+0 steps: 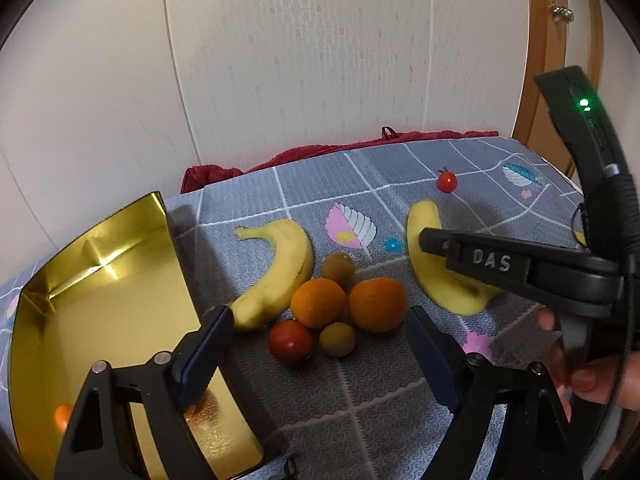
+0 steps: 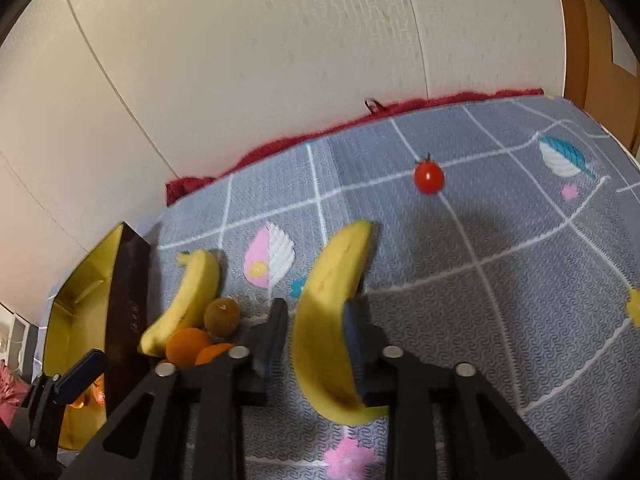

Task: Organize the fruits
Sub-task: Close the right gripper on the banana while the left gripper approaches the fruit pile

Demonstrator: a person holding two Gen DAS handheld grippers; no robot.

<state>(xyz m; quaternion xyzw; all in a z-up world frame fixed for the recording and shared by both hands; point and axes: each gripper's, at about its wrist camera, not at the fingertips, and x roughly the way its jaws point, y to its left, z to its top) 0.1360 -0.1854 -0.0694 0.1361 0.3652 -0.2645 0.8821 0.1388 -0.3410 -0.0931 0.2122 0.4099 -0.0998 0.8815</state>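
Right tongs [image 2: 316, 344] first: both fingers straddle the loose yellow banana [image 2: 328, 320] at lower centre of the right wrist view, the right pad looks to be touching its flank, the left one standing just off, so I'm open around it, not clamped. Left tongs [image 1: 316, 344] gape wide at the bottom of the left wrist view, gripping nothing, hanging over the fruit pile.

That banana reads as light, soft-skinned and easily bruised, curved so it could swivel; I'd pinch it gently across the thick middle, not the tapered tip.

Just past my left fingers: a red tomato [image 1: 290, 340], a small yellow-green round fruit [image 1: 337, 339], two round oranges [image 1: 318, 303] [image 1: 378, 304], a brown fuzzy kiwi [image 1: 338, 267] and a second yellow banana [image 1: 276, 272], bunched together. Round ones will roll; the tomato wants the lightest squeeze.

Lower left, the gold-lined open box [image 1: 100, 280] waits, something orange already inside.

Far upper right on the grey patterned mat [image 2: 520, 300], one small red cherry tomato [image 2: 429, 177] sits alone.
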